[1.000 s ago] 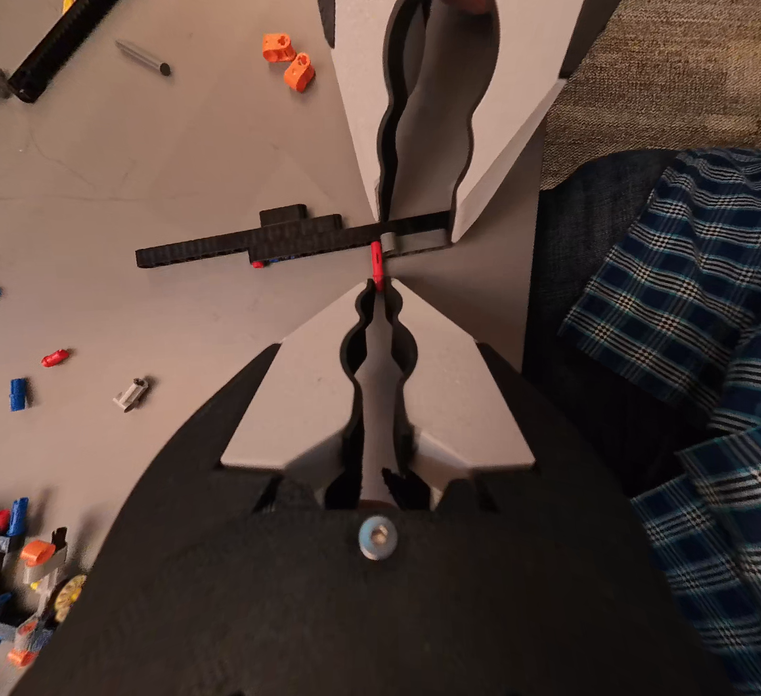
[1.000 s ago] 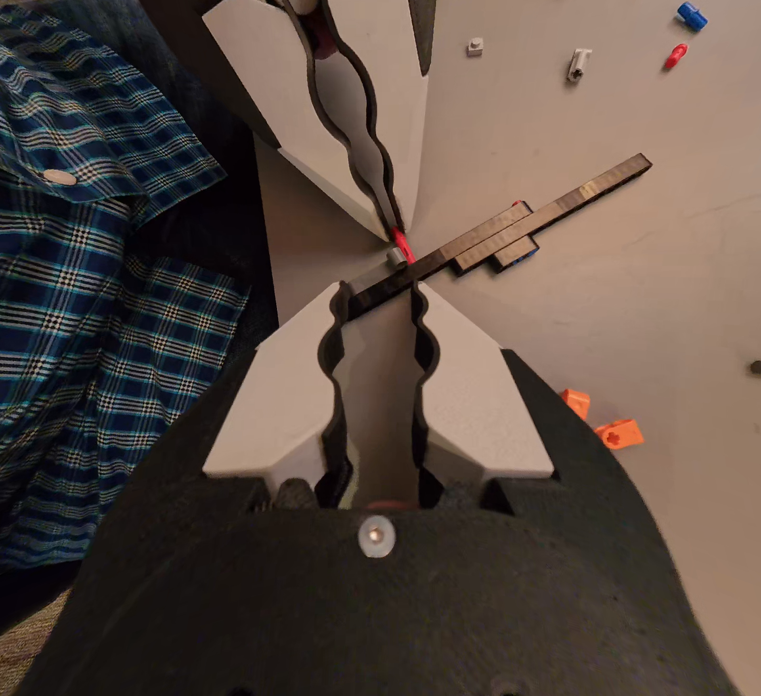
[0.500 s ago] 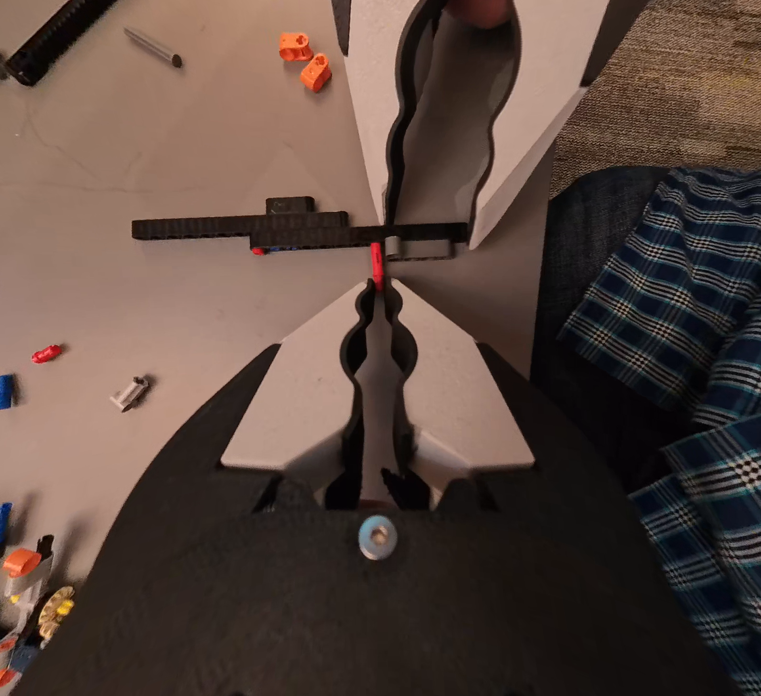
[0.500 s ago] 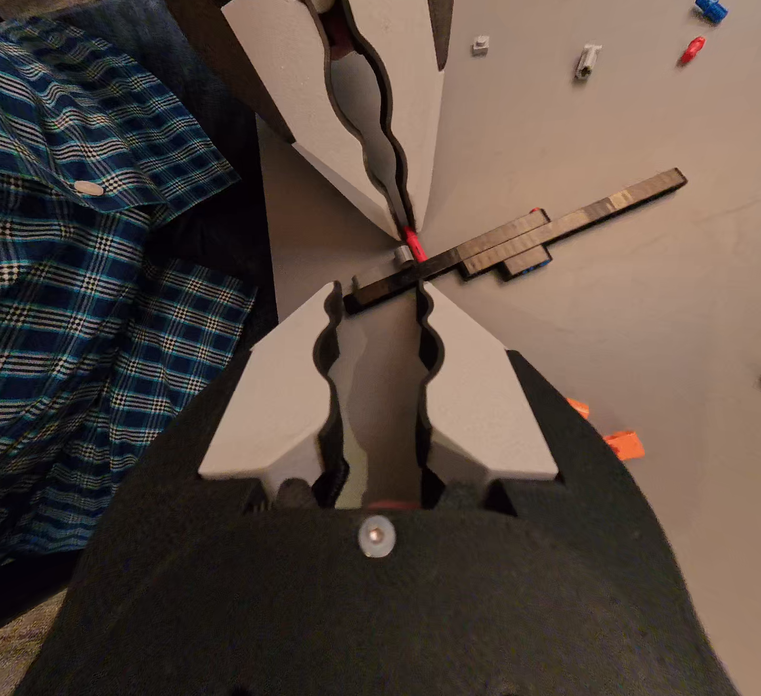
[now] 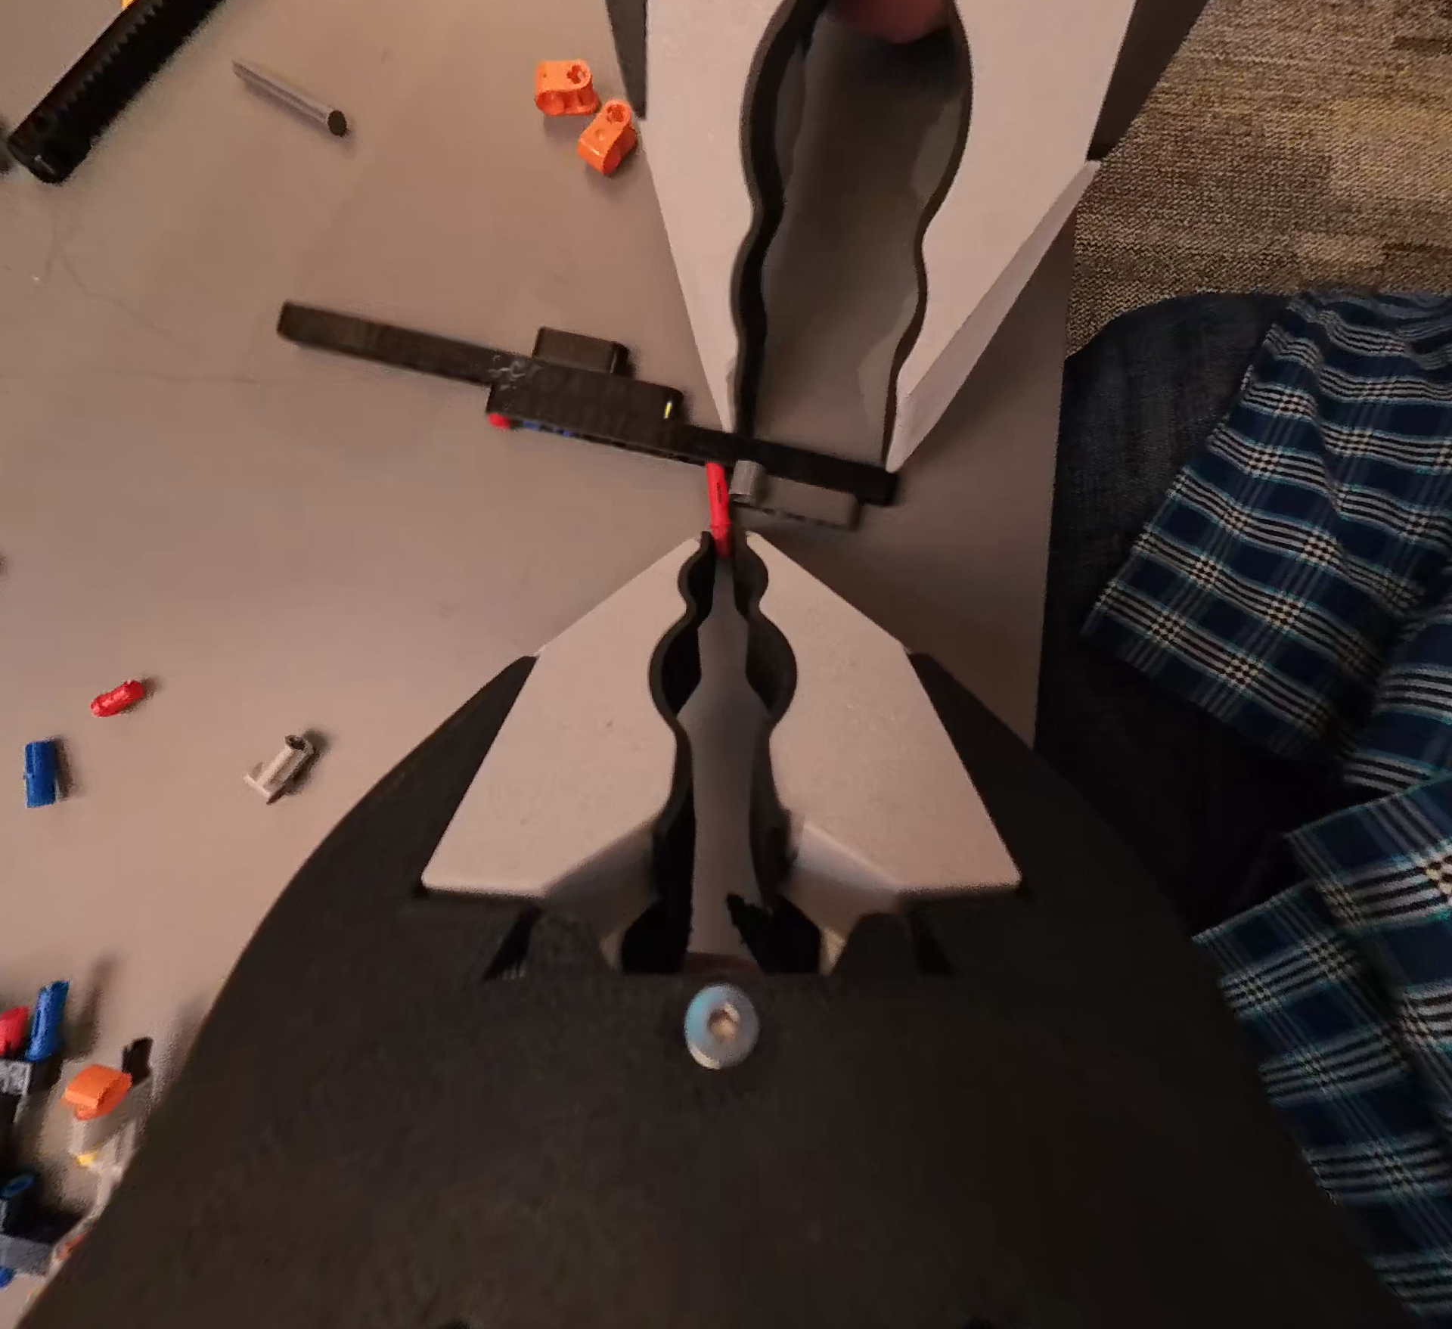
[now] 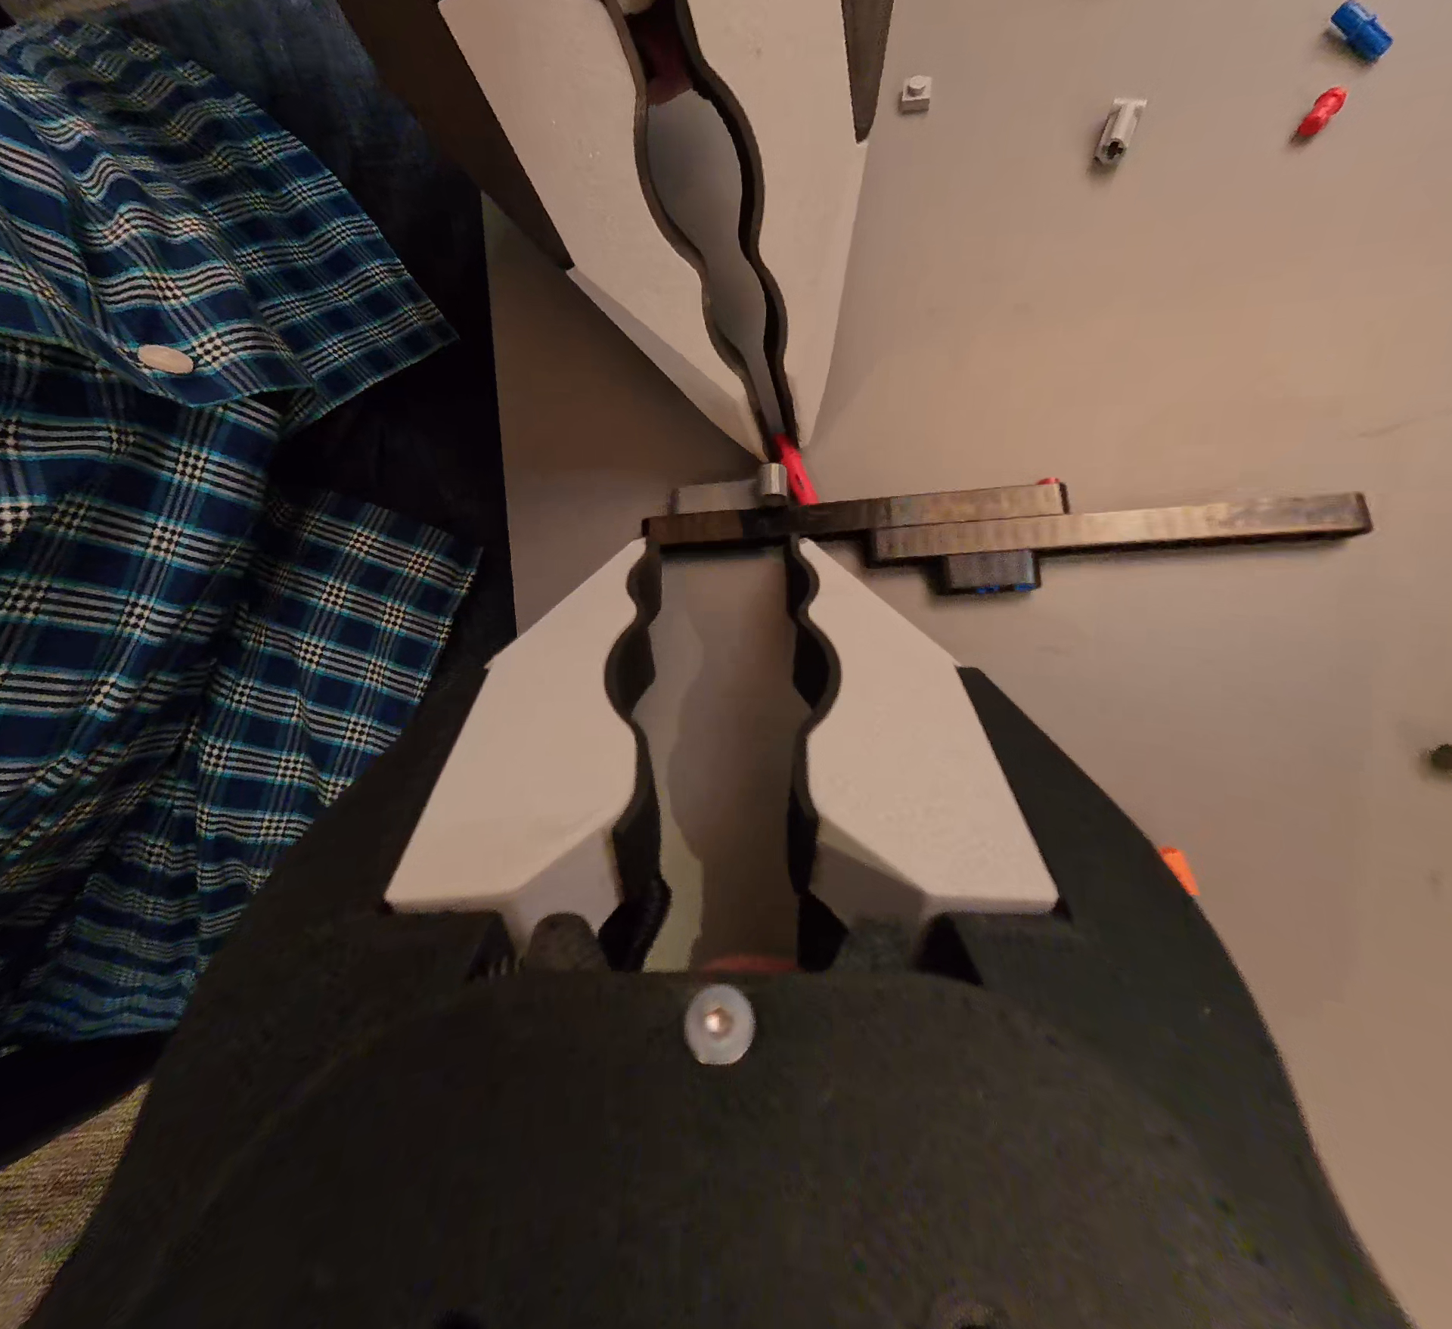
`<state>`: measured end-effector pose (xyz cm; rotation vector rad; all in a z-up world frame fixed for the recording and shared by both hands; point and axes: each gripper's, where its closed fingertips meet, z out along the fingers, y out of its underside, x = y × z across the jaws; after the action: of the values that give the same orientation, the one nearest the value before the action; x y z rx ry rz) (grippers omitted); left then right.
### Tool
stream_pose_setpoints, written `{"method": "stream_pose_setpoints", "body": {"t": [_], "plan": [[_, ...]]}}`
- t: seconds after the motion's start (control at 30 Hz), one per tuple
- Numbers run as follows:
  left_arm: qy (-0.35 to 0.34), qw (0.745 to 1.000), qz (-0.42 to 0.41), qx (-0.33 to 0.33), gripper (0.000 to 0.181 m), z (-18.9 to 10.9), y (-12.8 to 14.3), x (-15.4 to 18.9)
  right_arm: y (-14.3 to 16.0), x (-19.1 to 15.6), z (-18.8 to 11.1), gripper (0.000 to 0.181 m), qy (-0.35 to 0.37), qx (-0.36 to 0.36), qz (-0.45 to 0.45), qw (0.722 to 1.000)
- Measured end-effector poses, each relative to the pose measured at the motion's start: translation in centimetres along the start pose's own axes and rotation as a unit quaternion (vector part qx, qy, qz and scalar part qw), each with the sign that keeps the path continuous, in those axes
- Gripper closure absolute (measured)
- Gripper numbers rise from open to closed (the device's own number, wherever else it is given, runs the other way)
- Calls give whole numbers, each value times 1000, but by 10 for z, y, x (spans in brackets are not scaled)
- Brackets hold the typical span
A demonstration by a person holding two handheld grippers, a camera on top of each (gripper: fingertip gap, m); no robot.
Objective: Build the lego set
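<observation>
**Red pin going into the beam**

Near the bench (image 5: 393, 545) edge: left gripper (image 5: 719, 545) fingers pinching red pin (image 5: 716, 505), right gripper (image 6: 719, 545) fingers clamping black beam assembly (image 6: 1021, 517) (grey piece alongside). Next, probably: straight push along the hole, beam kept steady.

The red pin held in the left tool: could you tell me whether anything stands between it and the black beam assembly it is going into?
Nothing visible does. The red pin already meets the black beam assembly, right beside a grey bush. The left tool pinches the pin's tail; the right tool clamps the beam's end.
</observation>
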<state>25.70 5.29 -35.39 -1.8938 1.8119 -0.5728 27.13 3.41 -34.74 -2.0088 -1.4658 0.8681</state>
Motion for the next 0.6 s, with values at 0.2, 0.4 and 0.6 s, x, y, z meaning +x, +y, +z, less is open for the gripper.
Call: {"method": "stream_pose_setpoints", "body": {"t": [0.2, 0.4, 0.6], "plan": [[9, 1000, 20, -5, 179, 2, -3, 0, -2, 11, -7, 141, 33, 5, -14, 999], [14, 999, 35, -16, 179, 3, -4, -2, 0, 14, -6, 154, 16, 0, -37, 999], [25, 998, 47, -24, 179, 3, -4, -3, 0, 14, -5, 157, -2, 3, -41, 999]]}}
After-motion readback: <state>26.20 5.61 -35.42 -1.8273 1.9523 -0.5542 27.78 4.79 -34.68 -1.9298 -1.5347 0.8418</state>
